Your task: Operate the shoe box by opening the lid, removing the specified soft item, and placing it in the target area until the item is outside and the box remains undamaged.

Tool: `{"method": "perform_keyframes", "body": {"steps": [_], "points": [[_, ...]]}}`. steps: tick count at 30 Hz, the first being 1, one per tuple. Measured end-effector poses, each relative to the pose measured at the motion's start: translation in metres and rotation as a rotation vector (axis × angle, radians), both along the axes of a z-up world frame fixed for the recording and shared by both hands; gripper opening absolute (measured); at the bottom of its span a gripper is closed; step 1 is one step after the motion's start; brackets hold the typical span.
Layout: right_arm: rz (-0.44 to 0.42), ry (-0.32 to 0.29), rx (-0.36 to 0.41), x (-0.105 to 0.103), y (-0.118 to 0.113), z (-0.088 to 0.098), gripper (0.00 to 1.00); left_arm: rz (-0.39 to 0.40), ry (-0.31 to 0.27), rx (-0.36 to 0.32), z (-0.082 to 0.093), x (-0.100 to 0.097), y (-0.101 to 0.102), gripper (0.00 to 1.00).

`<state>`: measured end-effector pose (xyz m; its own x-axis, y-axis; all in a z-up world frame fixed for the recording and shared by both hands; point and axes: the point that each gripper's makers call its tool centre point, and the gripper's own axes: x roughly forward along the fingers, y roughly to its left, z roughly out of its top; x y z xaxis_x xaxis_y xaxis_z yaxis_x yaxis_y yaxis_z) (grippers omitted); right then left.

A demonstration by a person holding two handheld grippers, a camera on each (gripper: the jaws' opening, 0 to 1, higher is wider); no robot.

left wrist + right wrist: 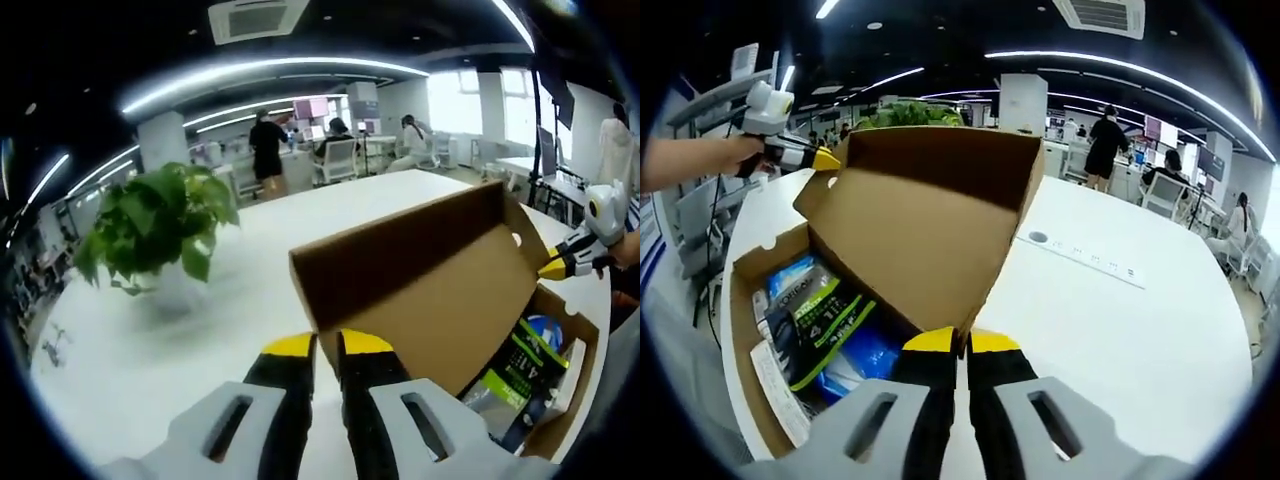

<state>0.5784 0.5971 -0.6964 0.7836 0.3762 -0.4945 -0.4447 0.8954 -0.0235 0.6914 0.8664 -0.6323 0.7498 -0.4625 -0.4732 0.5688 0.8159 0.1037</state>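
Lid (pixel 925 215) stands raised on the shoe box (pixel 765 395), both tools (pixel 328 345) (pixel 962 342) pinching its edges, so lift it gently to spare the hinge.

Left gripper (pixel 328 345): two black jaws with yellow tips, each seated in a pale grey moulded mount with a slanted oblong slot. It also appears in the right gripper view (pixel 823 158), with a white rounded body, black mid-section and yellow pointed tip.

Right gripper (pixel 962 342): same build, black jaws, yellow tips, grey slotted mounts. It also appears in the left gripper view (pixel 553 267), with a white housing, black and yellow tips.
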Motion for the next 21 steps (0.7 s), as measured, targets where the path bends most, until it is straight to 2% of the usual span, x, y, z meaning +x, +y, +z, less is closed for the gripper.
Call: {"method": "perform_keyframes", "body": {"steps": [7,14,21], "points": [[-0.014,0.023,0.010,0.001,0.000,-0.001,0.00,0.014,0.041,0.007,-0.017,-0.010,0.004,0.08],[-0.031,0.044,0.018,0.002,0.000,-0.002,0.00,0.033,0.071,-0.003,-0.030,-0.033,0.008,0.08],[-0.038,0.062,0.011,0.004,0.000,-0.002,0.01,0.068,0.105,-0.015,-0.043,-0.052,0.013,0.04]]}}
